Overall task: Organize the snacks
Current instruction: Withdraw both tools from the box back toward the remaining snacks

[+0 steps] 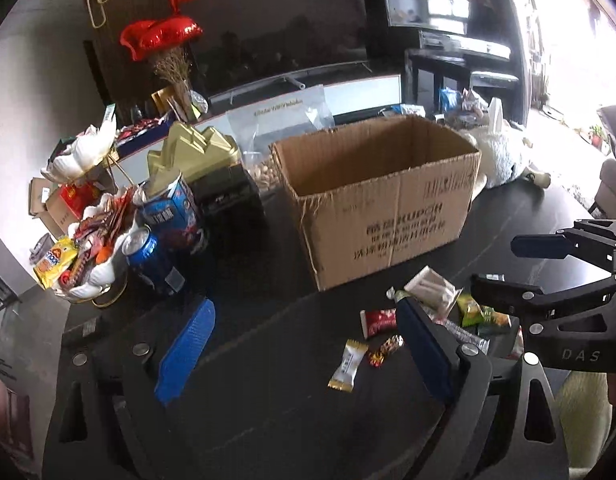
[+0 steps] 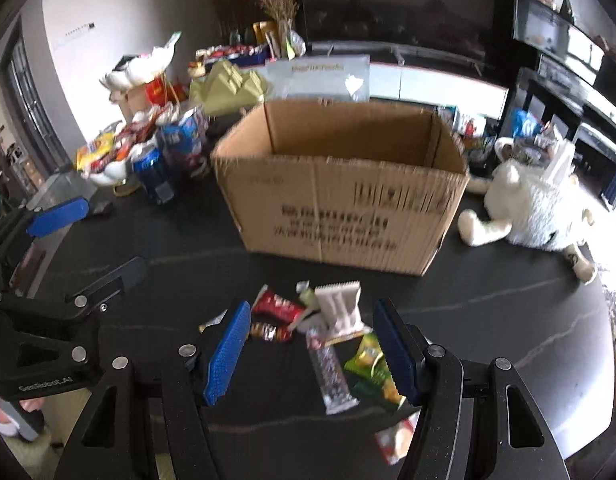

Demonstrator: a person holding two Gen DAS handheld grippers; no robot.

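Observation:
An open, empty-looking cardboard box (image 1: 381, 196) (image 2: 339, 188) stands on the dark table. In front of it lies a scatter of small snack packets: a white wafer pack (image 1: 431, 290) (image 2: 339, 306), a red packet (image 1: 377, 322) (image 2: 278, 306), green packets (image 1: 481, 312) (image 2: 373, 364), a gold-and-white candy (image 1: 347, 366) and a long clear bar (image 2: 331, 372). My left gripper (image 1: 304, 344) is open and empty, low over the table left of the packets. My right gripper (image 2: 311, 344) is open and empty, jaws either side of the packets; it also shows in the left wrist view (image 1: 511, 268).
At the left stand a blue can (image 1: 148, 256) (image 2: 154, 176), a blue carton (image 1: 176, 208), a white dish of snacks (image 1: 88, 256) and a gold box (image 1: 196, 152). A white plush toy (image 2: 535, 208) lies right of the box. A TV stand runs behind.

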